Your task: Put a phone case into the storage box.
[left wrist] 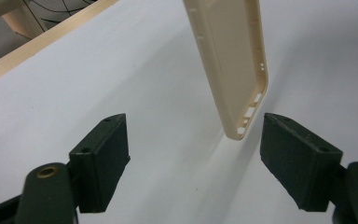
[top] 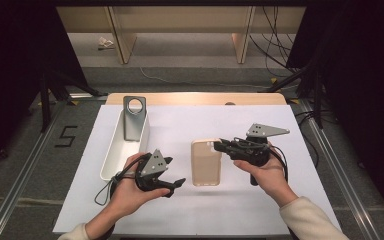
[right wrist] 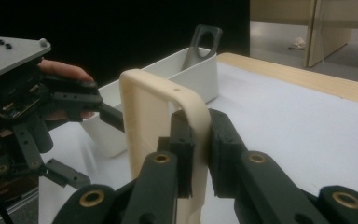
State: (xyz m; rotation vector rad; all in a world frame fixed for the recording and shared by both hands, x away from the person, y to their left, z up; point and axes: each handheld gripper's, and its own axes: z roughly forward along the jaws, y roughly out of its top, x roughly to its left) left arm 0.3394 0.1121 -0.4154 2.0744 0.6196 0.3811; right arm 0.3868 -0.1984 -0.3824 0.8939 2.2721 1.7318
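Phone case (top: 206,162), beige, lifted over the white sheet (top: 220,210) near mid-table, gripped by its edge at the far end. Right gripper (right wrist: 201,140) clamped on that rim, pads squeezing the thin wall from both sides, likely to steady the case. Left gripper (top: 176,184) just left of the case's near end, jaws spread wide, nothing between them, seemingly let go or readying a new hold. White bin (top: 111,155) at left with grey stand (top: 133,117) upright inside, well apart.
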